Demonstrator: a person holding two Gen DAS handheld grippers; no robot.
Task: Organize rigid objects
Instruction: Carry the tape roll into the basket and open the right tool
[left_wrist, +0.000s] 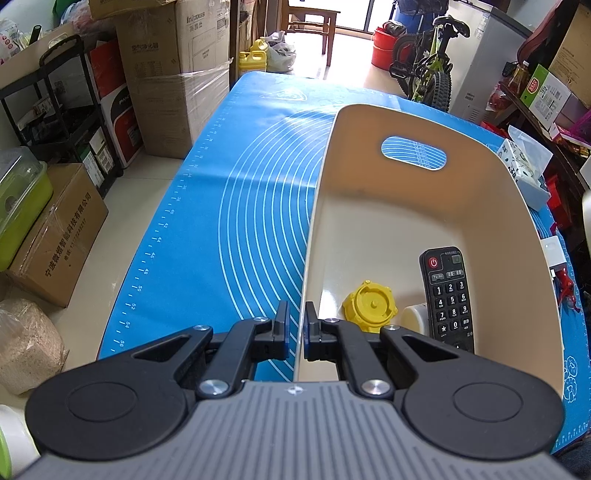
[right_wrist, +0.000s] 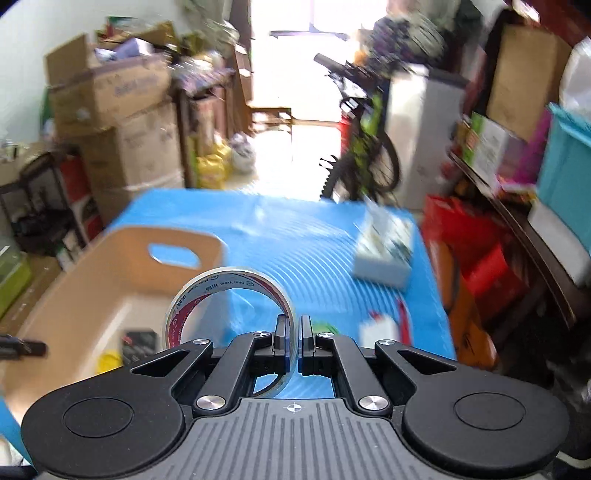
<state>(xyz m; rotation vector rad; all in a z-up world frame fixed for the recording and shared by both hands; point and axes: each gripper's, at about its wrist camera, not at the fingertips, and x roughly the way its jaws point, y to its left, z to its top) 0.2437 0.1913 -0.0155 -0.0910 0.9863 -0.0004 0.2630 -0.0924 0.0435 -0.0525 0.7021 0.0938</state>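
My left hand-held gripper (left_wrist: 296, 334) is pinched on the near wall of the cream bin (left_wrist: 369, 122), one finger outside it and one inside, with the thin rim between the blue pads. My right hand-held gripper (right_wrist: 294, 341) is pinched on a roll of clear tape (right_wrist: 229, 280), gripping the band at its right side so the ring stands up on edge, clear of the desk (left_wrist: 229, 206) and its blue mat.

Just past my left fingers, inside the bin, a yellow cap (left_wrist: 369, 306) lies on the floor. Beside it to the right sits a small white round thing, partly hidden. Touching that is a black remote control (left_wrist: 448, 295), lying face up along the bin's right wall. Further on, the bin floor is bare up to the far wall with its oval handle hole (left_wrist: 413, 153).

From my right wrist the view is blurred. The bin is to the left of the tape. Ahead on the mat lie a small white item (right_wrist: 380, 328) with something red beside it, and farther off a tissue box (right_wrist: 384, 251). Beyond the desk stand cardboard boxes (left_wrist: 184, 74) and a green bicycle (left_wrist: 428, 70).
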